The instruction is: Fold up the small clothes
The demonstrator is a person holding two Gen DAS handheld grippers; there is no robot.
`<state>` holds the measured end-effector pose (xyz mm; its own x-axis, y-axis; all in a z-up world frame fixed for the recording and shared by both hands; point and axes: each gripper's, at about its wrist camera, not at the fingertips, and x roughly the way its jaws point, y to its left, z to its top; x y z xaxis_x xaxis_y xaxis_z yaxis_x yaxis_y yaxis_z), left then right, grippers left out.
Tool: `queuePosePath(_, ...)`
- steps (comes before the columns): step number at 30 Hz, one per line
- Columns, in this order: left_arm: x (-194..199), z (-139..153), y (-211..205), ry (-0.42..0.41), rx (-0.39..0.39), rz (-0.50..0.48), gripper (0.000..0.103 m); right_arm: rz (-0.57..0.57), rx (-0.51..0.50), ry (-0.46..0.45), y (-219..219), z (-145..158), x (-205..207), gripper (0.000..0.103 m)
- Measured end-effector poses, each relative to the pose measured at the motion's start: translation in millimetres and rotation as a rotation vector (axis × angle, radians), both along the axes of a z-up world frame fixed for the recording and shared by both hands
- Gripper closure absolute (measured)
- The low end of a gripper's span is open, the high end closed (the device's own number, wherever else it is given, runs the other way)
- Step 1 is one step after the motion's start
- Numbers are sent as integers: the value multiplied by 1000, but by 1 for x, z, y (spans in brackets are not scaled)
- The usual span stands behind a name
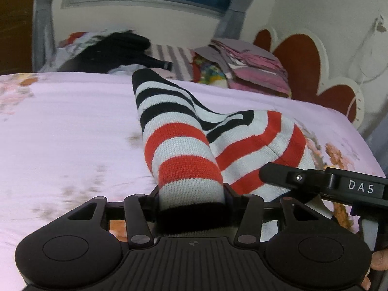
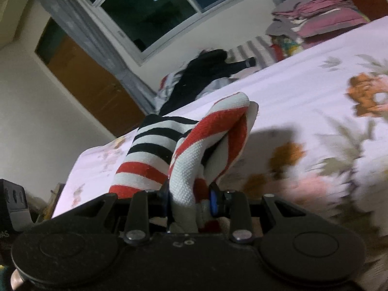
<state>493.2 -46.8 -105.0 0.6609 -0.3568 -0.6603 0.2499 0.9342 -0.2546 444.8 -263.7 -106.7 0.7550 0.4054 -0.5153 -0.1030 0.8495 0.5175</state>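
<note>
Mid-fold: striped garment (image 1: 184, 145) held in both grippers, lifted partly off the bed (image 1: 60, 133).

Left gripper (image 1: 191, 201) clamps a rolled striped end; right gripper (image 2: 190, 197) pinches a bunched fold. Other clothes (image 1: 109, 48) lie heaped beyond. Next, judged: carry the held ends over, lay flat, align edges, then release.
</note>
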Motion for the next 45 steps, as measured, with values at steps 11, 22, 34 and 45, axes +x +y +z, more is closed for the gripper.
queuePosePath(11, 25, -9, 177, -8, -18, 25, 54, 34, 11, -14, 163, -9, 36, 74)
queuePosePath(22, 86, -59, 288, 23, 12, 32, 54, 18, -22, 20, 267, -53, 93, 74)
queuePosePath(34, 95, -88, 309, 25, -1, 54, 35, -38, -58, 126, 259, -79, 111, 61)
queuePosePath(45, 116, -91, 327, 53, -48, 187, 35, -128, -111, 105, 257, -76, 145, 68)
